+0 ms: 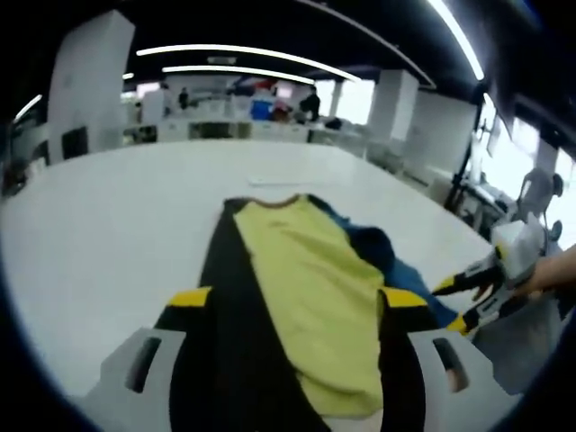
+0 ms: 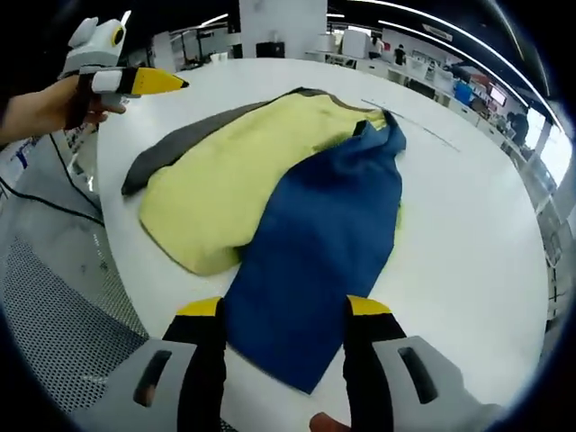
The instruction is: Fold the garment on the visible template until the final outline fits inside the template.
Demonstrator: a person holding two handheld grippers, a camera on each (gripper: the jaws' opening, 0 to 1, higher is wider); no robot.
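Garment (image 2: 297, 207) lay flat on the white table (image 2: 468, 234), yellow side up with a blue part folded across it and a dark strip along one edge. Left gripper (image 1: 297, 310) hovered low over the near yellow hem, jaws spread wide, gripping nothing. Right gripper (image 2: 281, 315) hung above the blue end, jaws likewise wide apart and empty, hand (image 1: 551, 270) at table edge.

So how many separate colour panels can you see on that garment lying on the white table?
3: a yellow-green fabric panel in the middle, a blue fabric panel folded over it, and a dark grey fabric strip along its far edge. More may be hidden underneath.
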